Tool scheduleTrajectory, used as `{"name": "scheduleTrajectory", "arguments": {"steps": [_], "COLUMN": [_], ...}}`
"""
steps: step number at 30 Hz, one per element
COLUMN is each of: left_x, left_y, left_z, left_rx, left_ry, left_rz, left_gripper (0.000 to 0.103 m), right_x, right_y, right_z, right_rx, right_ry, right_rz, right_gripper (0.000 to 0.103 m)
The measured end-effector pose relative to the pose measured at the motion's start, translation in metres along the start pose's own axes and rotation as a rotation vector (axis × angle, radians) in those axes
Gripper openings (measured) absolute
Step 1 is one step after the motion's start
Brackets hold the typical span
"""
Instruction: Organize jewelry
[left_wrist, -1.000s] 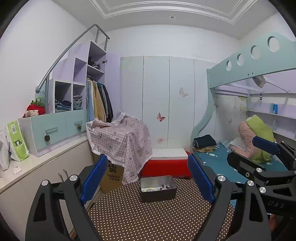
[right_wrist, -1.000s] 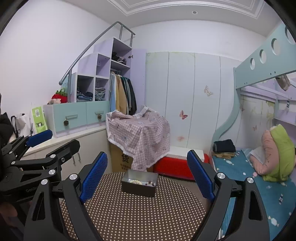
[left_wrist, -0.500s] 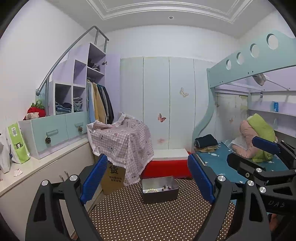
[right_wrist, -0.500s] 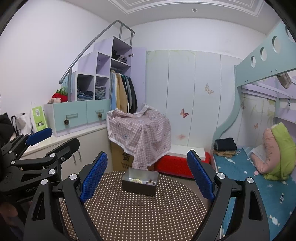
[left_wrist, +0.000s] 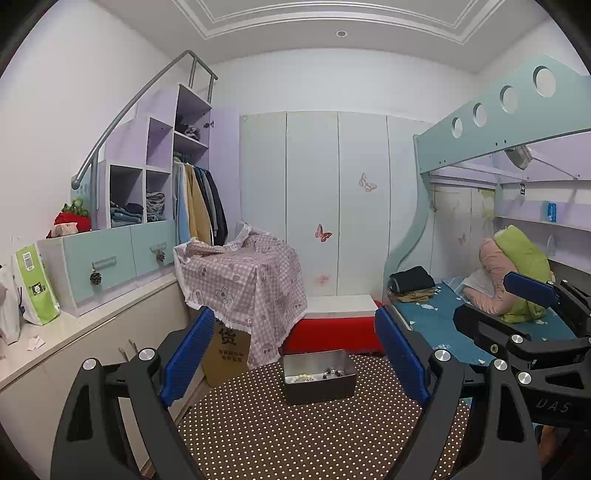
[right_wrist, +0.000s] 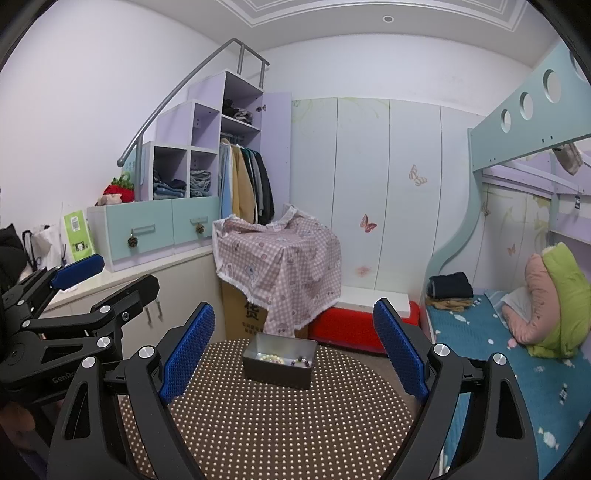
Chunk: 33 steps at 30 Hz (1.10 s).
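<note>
1. The left tool (left_wrist: 291, 358) is held nearly level, tipped a little downward, over the near part of the round counter (left_wrist: 295, 435) covered in a brown cloth with pale dots. Its jaws are spread wide, released, with nothing between the blue pads (left_wrist: 186, 356).
2. The right tool (right_wrist: 293, 350) has the same pose beside it: nearly level, slightly nose-down, jaws wide apart and released, blue pads (right_wrist: 188, 354) bare.
3. Each tool shows in the other's view. The right tool sits at the right edge of the left wrist view, and the left tool at the left edge of the right wrist view. They are side by side and not touching.
4. A small rectangular metal tin (left_wrist: 319, 376) stands upright on the far part of the counter, well ahead of both sets of fingertips and roughly centred between each pair of jaws. Neither tool touches it.
5. The tin has dark outer walls, a shiny grey inside and no lid on it.
6. Jewelry (right_wrist: 284, 359) lies on the tin's floor: a strand of pale, pearl-like beads (left_wrist: 303, 378) toward the left, and a darker beaded piece (left_wrist: 334, 373) with purplish and brown tones toward the right. Finer detail is too small to make out.
</note>
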<state>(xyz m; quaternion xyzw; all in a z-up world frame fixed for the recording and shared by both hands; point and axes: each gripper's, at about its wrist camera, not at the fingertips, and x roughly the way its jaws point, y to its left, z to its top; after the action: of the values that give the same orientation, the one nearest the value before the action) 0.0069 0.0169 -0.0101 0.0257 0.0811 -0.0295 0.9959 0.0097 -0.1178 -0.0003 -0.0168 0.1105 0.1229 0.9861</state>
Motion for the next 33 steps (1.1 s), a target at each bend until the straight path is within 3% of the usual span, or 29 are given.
{"name": "scheduleTrajectory", "arguments": {"steps": [33], "left_x": [0.0024], "left_y": [0.0025], "left_z": [-0.0006], "left_rx": [-0.001], "left_ry": [0.005], "left_rz": [-0.004], "left_gripper": [0.086], "right_x": [0.0028], "right_y": [-0.0012], "right_z": [-0.0026], "right_rx": [0.001], "right_ry": [0.004], "right_rz": [0.002], "right_gripper": [0.085]}}
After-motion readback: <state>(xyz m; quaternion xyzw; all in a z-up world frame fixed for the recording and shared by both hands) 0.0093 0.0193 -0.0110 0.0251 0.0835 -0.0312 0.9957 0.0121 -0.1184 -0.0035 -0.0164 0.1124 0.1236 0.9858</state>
